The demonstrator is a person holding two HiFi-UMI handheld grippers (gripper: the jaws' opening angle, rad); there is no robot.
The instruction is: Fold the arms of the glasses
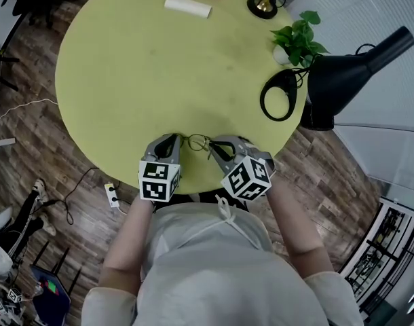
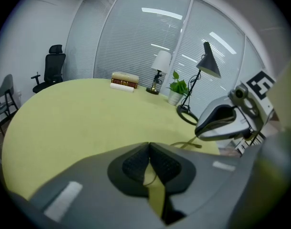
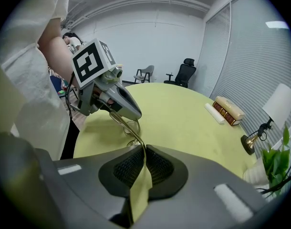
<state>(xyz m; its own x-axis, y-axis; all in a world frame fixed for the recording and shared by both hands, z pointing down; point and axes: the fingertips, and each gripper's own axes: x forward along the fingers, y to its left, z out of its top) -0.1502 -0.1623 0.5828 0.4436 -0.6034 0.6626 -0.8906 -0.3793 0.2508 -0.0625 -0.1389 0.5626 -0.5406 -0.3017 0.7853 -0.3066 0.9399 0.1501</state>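
Gripping the glasses (image 1: 199,142) from opposite sides, the left gripper (image 1: 174,141) and the right gripper (image 1: 218,146) each have their jaws pressed together on a thin wire part of the frame. The glasses lie between the two grippers, at the near edge of the round yellow-green table (image 1: 125,80).

clothing: pale short-sleeved top (image 1: 214,257), tie at front | left gripper (image 1: 173,142): grey shell, black textured pads (image 2: 135,164), black-and-white marker cube (image 1: 159,180) | right gripper (image 1: 219,148): alike
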